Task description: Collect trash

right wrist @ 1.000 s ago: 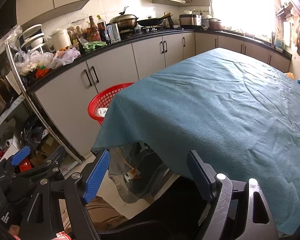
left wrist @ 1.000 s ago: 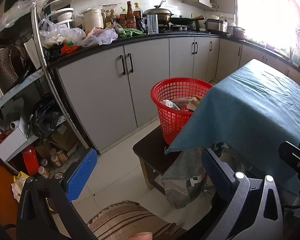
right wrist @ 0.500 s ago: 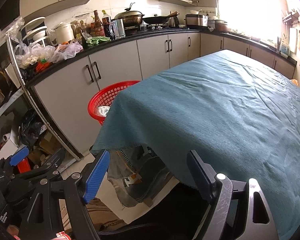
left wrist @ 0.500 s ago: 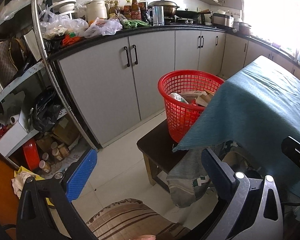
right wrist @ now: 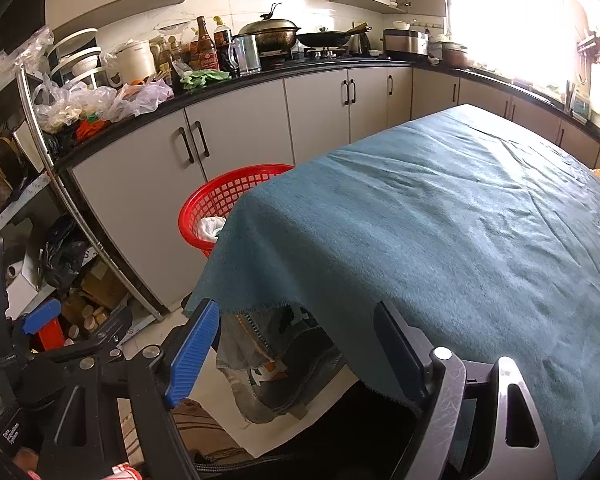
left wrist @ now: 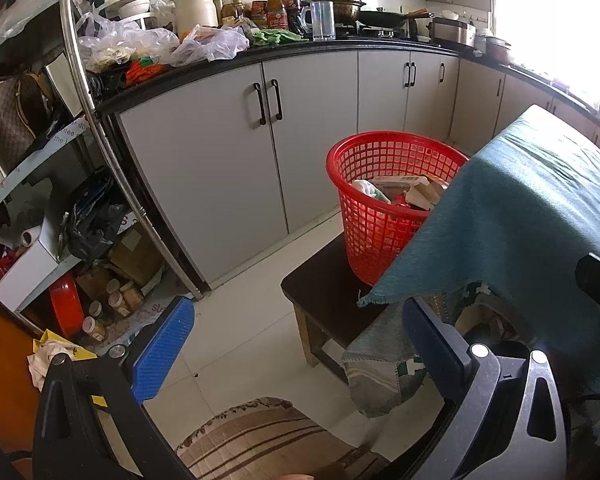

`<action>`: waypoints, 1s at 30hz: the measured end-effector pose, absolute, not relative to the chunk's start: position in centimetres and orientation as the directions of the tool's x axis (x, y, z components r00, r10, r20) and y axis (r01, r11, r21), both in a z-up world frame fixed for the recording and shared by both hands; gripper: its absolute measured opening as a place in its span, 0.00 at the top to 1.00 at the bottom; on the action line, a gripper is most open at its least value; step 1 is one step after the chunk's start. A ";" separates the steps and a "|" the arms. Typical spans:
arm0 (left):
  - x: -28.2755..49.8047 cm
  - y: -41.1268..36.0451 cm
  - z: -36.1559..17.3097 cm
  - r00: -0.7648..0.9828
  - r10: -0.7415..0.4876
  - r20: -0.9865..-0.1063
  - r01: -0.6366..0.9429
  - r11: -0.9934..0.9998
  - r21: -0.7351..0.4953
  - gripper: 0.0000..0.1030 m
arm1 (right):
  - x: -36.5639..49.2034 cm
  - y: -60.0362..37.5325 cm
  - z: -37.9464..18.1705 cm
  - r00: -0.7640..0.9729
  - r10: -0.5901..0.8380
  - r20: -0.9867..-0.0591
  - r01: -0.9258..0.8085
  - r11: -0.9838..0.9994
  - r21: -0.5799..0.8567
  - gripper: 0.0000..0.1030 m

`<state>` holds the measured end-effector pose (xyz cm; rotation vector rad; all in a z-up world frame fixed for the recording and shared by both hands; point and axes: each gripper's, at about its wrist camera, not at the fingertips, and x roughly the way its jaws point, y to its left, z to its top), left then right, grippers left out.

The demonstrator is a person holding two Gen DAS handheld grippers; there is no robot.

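A red mesh basket (left wrist: 380,216) stands on a dark low stool (left wrist: 320,284) beside the table with the teal cloth (left wrist: 520,208). Inside it lie white crumpled plastic and cardboard scraps (left wrist: 412,192). My left gripper (left wrist: 298,308) hangs open over the floor in front of the stool, nothing between its blue fingers. In the right wrist view, my right gripper (right wrist: 296,312) is open and empty at the near corner of the teal-covered table (right wrist: 440,220). The cloth half hides the basket (right wrist: 216,204) there. No loose trash shows on the tabletop.
Grey cabinets under a black counter (left wrist: 300,52) crowded with bottles, pans and plastic bags run along the back. A cluttered metal shelf rack (left wrist: 84,120) with jars on the floor stands left. A striped mat (left wrist: 260,436) lies below; patterned cloth (left wrist: 380,368) hangs under the table.
Both views have drifted slightly forward. The basket now looks larger and sits further right in the left wrist view. Both grippers stay open and empty.
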<state>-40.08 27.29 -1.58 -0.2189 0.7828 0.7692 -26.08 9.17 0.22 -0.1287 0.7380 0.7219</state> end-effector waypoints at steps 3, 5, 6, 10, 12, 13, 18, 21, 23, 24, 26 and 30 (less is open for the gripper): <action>-40.1 27.4 -1.5 0.455 0.547 -0.703 -0.699 0.709 0.099 0.00 | -25.5 9.5 0.5 0.512 0.559 -0.652 -0.645 0.752 0.137 0.19; -40.2 27.4 -1.4 0.453 0.552 -0.700 -0.701 0.705 0.102 0.00 | -25.2 9.7 0.6 0.510 0.564 -0.649 -0.648 0.749 0.142 0.18; -40.3 27.4 -1.4 0.452 0.554 -0.699 -0.703 0.704 0.103 0.00 | -25.1 9.8 0.7 0.507 0.567 -0.649 -0.650 0.746 0.145 0.18; -40.6 27.5 -1.1 0.446 0.565 -0.694 -0.713 0.693 0.107 0.00 | -24.9 10.5 0.7 0.491 0.574 -0.655 -0.664 0.734 0.146 0.18; -40.6 27.5 -1.0 0.449 0.566 -0.692 -0.714 0.693 0.104 0.00 | -25.0 10.8 0.6 0.484 0.574 -0.660 -0.669 0.729 0.143 0.18; -40.6 27.5 -0.9 0.450 0.567 -0.689 -0.714 0.692 0.103 0.00 | -25.0 10.9 0.4 0.480 0.575 -0.663 -0.674 0.725 0.141 0.18; -40.4 27.1 -1.1 0.456 0.567 -0.686 -0.703 0.702 0.113 0.00 | -25.4 10.7 -0.1 0.484 0.568 -0.665 -0.676 0.726 0.128 0.18; -40.3 26.9 -1.3 0.455 0.565 -0.689 -0.697 0.707 0.120 0.00 | -25.4 10.5 -0.3 0.484 0.570 -0.664 -0.671 0.729 0.137 0.18; -40.2 26.9 -1.4 0.454 0.564 -0.690 -0.694 0.709 0.124 0.00 | -25.4 10.4 -0.5 0.481 0.571 -0.665 -0.669 0.730 0.143 0.18; -40.2 26.9 -1.4 0.454 0.563 -0.691 -0.692 0.711 0.124 0.00 | -25.3 10.3 -0.5 0.479 0.572 -0.665 -0.668 0.729 0.146 0.18; -40.2 26.9 -1.4 0.455 0.558 -0.695 -0.691 0.713 0.120 0.00 | -25.4 10.3 -0.6 0.479 0.574 -0.664 -0.668 0.729 0.148 0.18; -40.1 26.9 -1.6 0.449 0.554 -0.701 -0.691 0.713 0.121 0.00 | -25.4 10.2 -0.6 0.479 0.575 -0.663 -0.670 0.728 0.147 0.18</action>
